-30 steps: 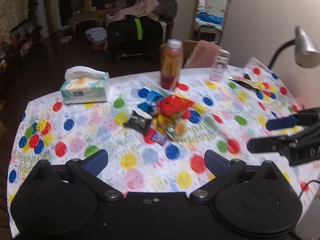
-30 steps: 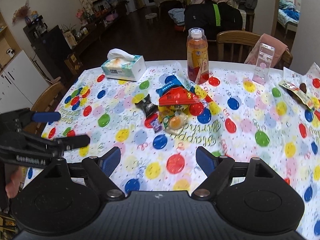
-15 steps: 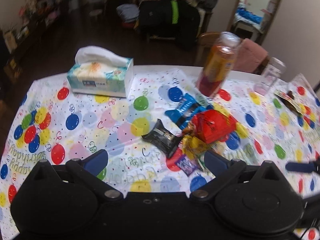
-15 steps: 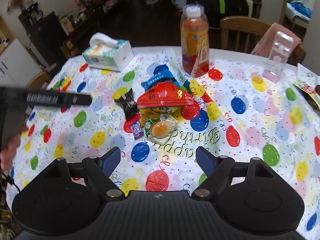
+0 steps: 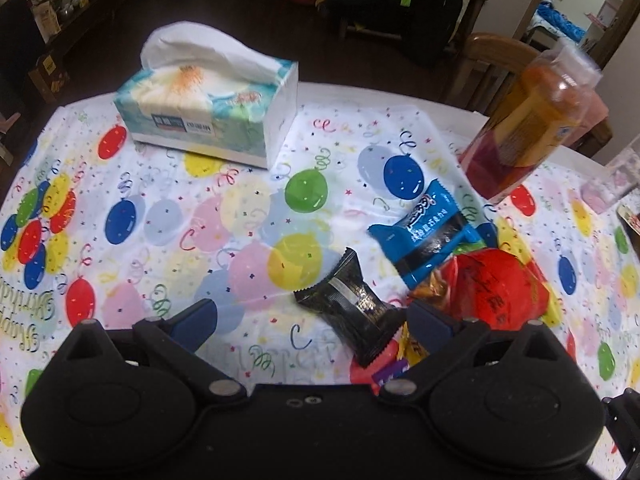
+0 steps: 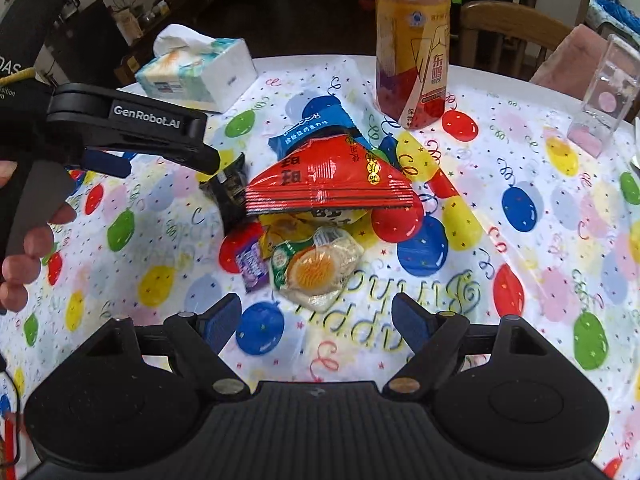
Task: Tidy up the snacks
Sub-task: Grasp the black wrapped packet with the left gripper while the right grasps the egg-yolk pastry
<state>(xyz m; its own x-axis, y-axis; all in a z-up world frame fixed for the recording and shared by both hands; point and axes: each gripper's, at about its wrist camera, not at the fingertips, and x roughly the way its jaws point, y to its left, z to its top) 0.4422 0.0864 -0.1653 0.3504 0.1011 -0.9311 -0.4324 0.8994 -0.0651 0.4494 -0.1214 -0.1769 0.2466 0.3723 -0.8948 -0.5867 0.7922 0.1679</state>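
On the tabletop (image 5: 132, 240), open balloon-print cloth lies left of the pile. The left hand-held gripper (image 5: 316, 322), released, hovers by the glossy black snack packet (image 5: 352, 300); rightward, the right hand-held gripper (image 6: 316, 322), released, faces the red snack bag (image 6: 332, 178).

We look along our right gripper (image 6: 316, 320), its blue-padded fingers spread wide above the balloon-print tablecloth (image 6: 520, 240), with a jelly cup (image 6: 316, 270) just beyond them and a small purple packet (image 6: 251, 264) to its left. Farther off a red snack bag (image 6: 332, 180) lies over a yellow packet (image 6: 280, 228), a blue packet (image 6: 312, 126) and a black packet (image 6: 230, 184), and the left gripper (image 6: 160, 160) reaches in from the left beside the black one. At the far side stand a drink bottle (image 6: 414, 40), a tissue box (image 6: 196, 70) and a clear box (image 6: 604, 92).
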